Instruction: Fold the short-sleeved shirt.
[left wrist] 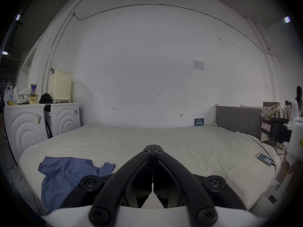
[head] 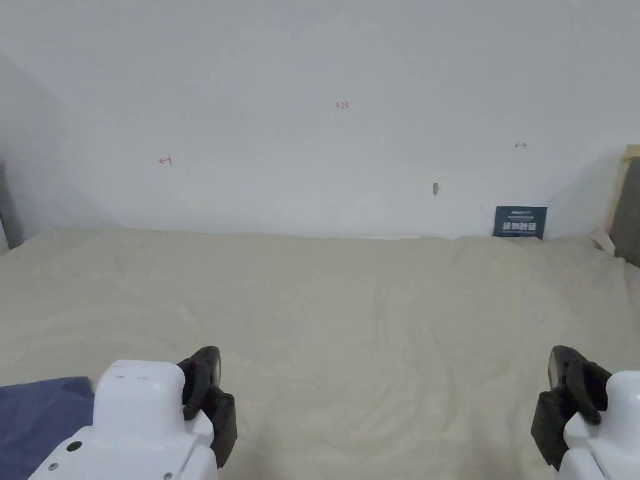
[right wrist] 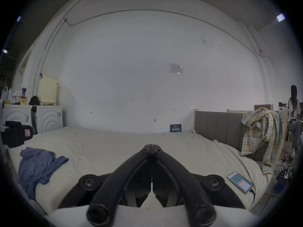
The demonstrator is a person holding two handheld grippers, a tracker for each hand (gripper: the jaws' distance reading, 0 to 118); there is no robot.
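A blue short-sleeved shirt (left wrist: 65,174) lies crumpled at the near left corner of the cream bed (left wrist: 180,142); it also shows as the blue shirt (right wrist: 37,166) and as a blue patch of shirt (head: 37,419) at the lower left. My left gripper (left wrist: 153,147) is shut with its jaws pressed together and nothing between them, hovering over the bed to the right of the shirt. My right gripper (right wrist: 152,147) is shut and empty too, farther right. In the head view the left gripper (head: 209,381) and right gripper (head: 572,390) sit low over the sheet.
A phone (right wrist: 240,182) with a cable lies near the bed's right edge. A plaid shirt (right wrist: 262,135) hangs over the grey headboard (right wrist: 218,124). White cabinets (left wrist: 41,124) stand left of the bed. A small dark card (head: 520,222) leans on the wall. A person (right wrist: 294,102) sits far right.
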